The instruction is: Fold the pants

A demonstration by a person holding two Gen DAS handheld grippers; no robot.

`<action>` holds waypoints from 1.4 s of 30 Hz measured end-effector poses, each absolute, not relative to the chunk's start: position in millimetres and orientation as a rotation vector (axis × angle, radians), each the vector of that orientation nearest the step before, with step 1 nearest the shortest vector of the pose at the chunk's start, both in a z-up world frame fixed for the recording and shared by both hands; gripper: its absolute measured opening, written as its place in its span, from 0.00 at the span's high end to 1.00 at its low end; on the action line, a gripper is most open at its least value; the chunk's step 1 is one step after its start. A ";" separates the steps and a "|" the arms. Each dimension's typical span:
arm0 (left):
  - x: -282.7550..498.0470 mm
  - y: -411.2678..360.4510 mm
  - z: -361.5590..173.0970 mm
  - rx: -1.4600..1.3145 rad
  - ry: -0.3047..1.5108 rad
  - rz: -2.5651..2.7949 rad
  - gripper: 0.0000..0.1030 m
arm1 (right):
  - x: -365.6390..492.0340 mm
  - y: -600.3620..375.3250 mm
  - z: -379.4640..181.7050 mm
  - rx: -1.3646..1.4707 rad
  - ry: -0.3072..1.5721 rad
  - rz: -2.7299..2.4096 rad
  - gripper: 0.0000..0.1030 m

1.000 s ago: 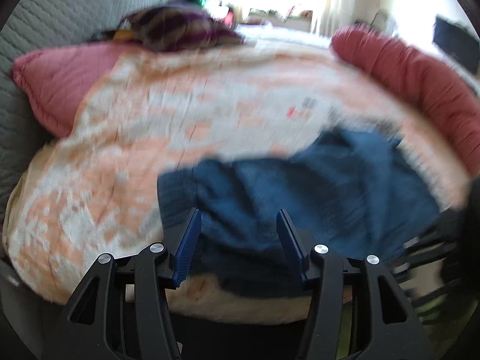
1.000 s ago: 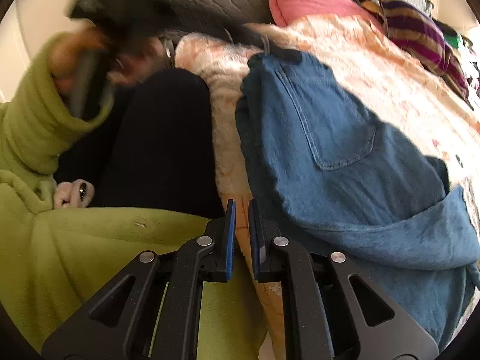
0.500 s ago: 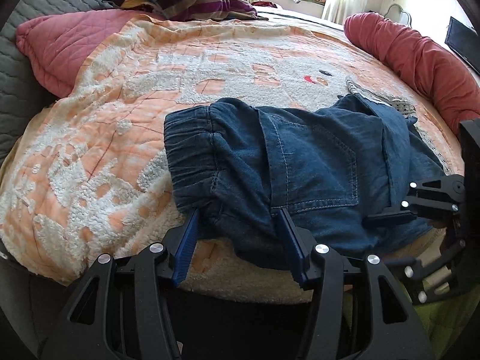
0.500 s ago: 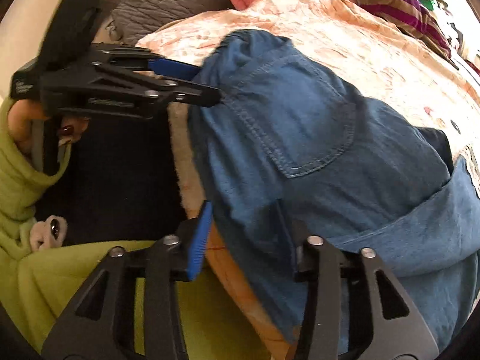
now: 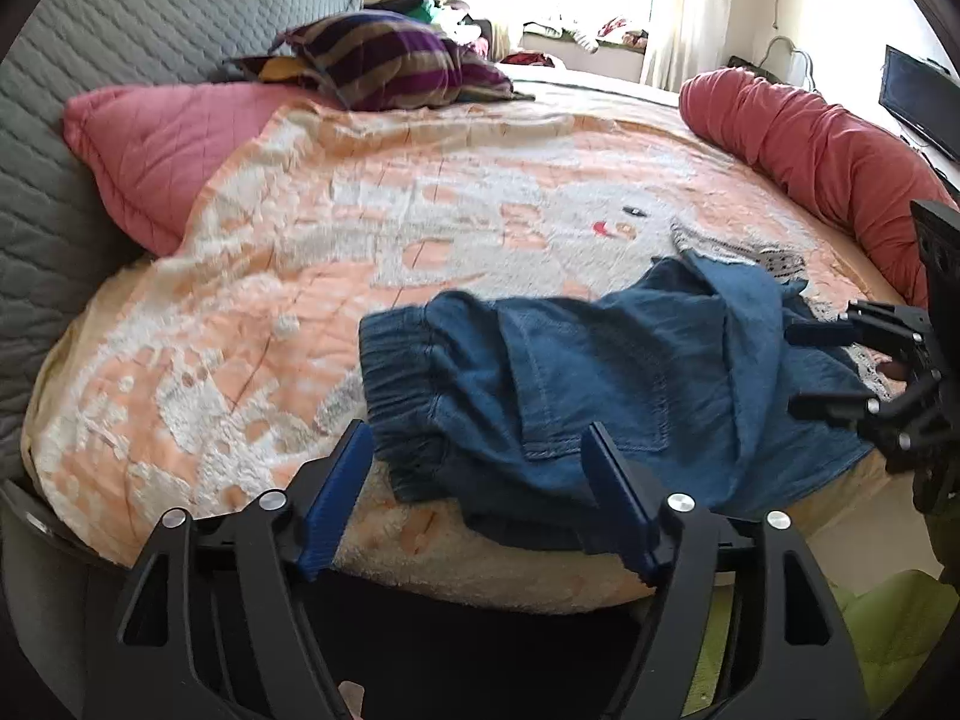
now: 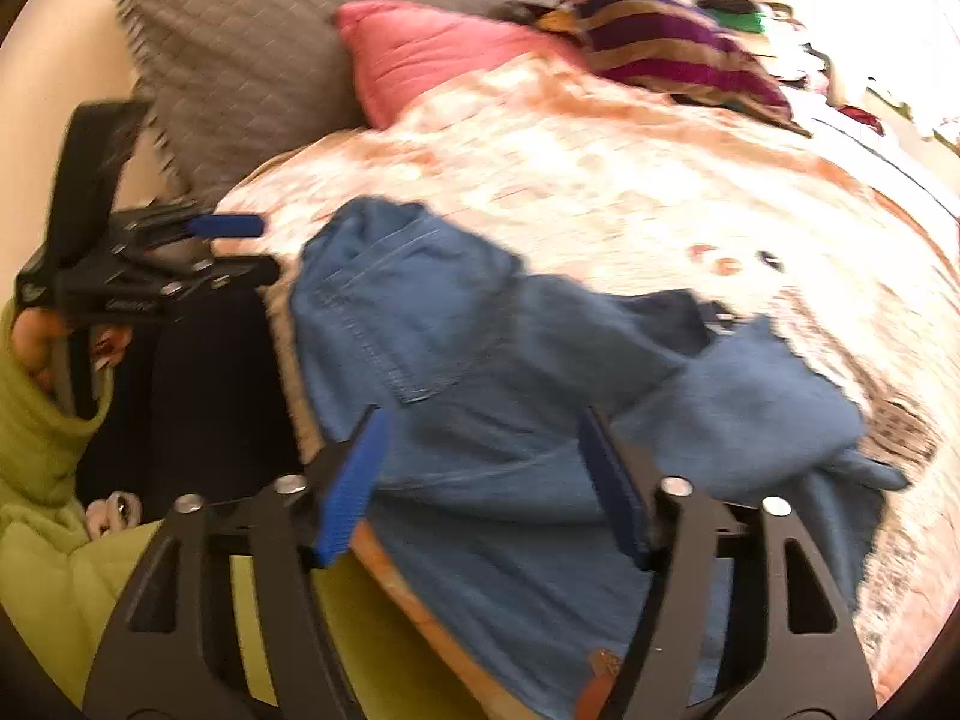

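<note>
Blue denim pants (image 5: 600, 390) lie bunched at the near edge of the bed, elastic waistband to the left, back pocket up. They also show in the right wrist view (image 6: 492, 396). My left gripper (image 5: 480, 450) is open and empty, just in front of the waistband end. My right gripper (image 6: 480, 438) is open and empty, its fingers above the pants' middle. The right gripper also shows at the right edge of the left wrist view (image 5: 840, 366), and the left gripper at the left of the right wrist view (image 6: 240, 246).
An orange and white blanket (image 5: 372, 228) covers the bed. A pink pillow (image 5: 156, 150), a striped cushion (image 5: 384, 60) and a grey headboard (image 5: 90, 48) lie at the back left. A red bolster (image 5: 810, 138) runs along the right.
Both grippers have drawn back a little from the pants. The right gripper, shut one second ago, now stands wide open. The pants lie where they were.
</note>
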State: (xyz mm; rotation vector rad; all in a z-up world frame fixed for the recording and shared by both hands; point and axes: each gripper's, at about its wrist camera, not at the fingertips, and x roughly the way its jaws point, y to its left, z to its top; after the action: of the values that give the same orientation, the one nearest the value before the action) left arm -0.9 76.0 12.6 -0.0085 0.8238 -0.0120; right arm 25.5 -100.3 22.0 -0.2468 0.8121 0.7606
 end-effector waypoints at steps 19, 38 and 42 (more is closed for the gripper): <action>16.3 -5.0 11.5 -0.020 0.835 -0.226 0.15 | 83.2 -179.7 60.1 -0.158 0.705 0.503 0.19; 91.5 -78.1 -52.7 -0.022 1.035 -0.401 0.38 | 285.1 -153.0 -23.6 -0.225 1.078 0.531 0.26; 95.5 -80.4 -56.5 -0.026 1.039 -0.409 0.38 | 302.6 -155.9 -41.8 -0.177 1.140 0.544 0.65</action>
State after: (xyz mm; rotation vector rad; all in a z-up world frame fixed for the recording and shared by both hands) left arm 95.5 -80.4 -56.5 -0.0263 1.0395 -0.4094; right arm 302.6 -155.9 -41.8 -0.1771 1.1396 0.5442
